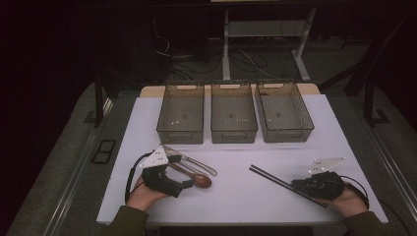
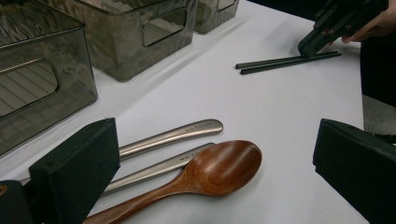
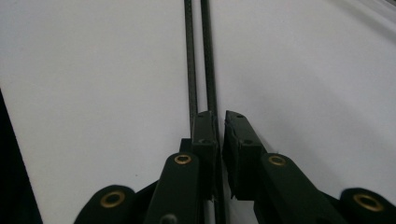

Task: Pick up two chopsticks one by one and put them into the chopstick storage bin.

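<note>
The person's forearms come in from the near edge of the white counter, one hand at each lower corner of it. The right hand lies low by the counter's near right edge, wrapped round the right tongs, which point left and away along the counter, almost level with it. Their jaws stand nearly together on the near end of a pair of black chopsticks, with at least one stick caught between the pads; the sticks lie flat on the counter and run side by side away from the jaws. The left hand rests at the near left, holding the left tongs aimed to the right and slightly down. These stand wide open with nothing gripped. Between their jaws lie a wooden spoon and two metal utensil handles, all flat on the counter. Three smoky clear bins stand in a row at the far side.
</note>
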Demonstrator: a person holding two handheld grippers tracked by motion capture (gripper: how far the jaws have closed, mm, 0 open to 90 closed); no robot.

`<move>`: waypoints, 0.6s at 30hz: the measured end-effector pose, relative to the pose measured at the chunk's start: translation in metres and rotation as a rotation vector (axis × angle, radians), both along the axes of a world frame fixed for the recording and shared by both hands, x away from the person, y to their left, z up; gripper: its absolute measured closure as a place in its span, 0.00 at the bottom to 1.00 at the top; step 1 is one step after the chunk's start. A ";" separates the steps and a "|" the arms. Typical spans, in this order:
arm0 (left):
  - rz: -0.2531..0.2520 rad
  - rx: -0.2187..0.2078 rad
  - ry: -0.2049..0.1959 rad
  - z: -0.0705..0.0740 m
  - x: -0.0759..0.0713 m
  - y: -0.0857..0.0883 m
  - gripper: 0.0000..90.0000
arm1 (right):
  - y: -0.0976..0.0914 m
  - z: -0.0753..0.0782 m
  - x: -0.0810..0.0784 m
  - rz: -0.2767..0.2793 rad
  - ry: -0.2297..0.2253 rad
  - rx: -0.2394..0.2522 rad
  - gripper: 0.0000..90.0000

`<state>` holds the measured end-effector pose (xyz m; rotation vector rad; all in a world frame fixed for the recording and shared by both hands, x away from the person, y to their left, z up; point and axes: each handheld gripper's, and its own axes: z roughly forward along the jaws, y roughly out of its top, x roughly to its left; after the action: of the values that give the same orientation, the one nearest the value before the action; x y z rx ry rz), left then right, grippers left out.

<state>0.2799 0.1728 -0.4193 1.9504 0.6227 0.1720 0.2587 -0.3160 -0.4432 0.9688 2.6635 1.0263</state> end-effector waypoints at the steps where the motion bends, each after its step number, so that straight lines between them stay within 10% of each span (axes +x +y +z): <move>1: 0.000 -0.001 0.000 0.000 0.000 0.000 0.00 | -0.001 -0.001 0.000 -0.002 0.003 -0.005 0.90; 18: -0.003 0.004 0.000 0.000 0.000 -0.001 0.00 | 0.000 -0.002 -0.001 0.024 -0.032 -0.034 0.94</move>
<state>0.2795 0.1721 -0.4194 1.9555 0.6201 0.1717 0.2574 -0.3157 -0.4456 0.9091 2.6638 0.9893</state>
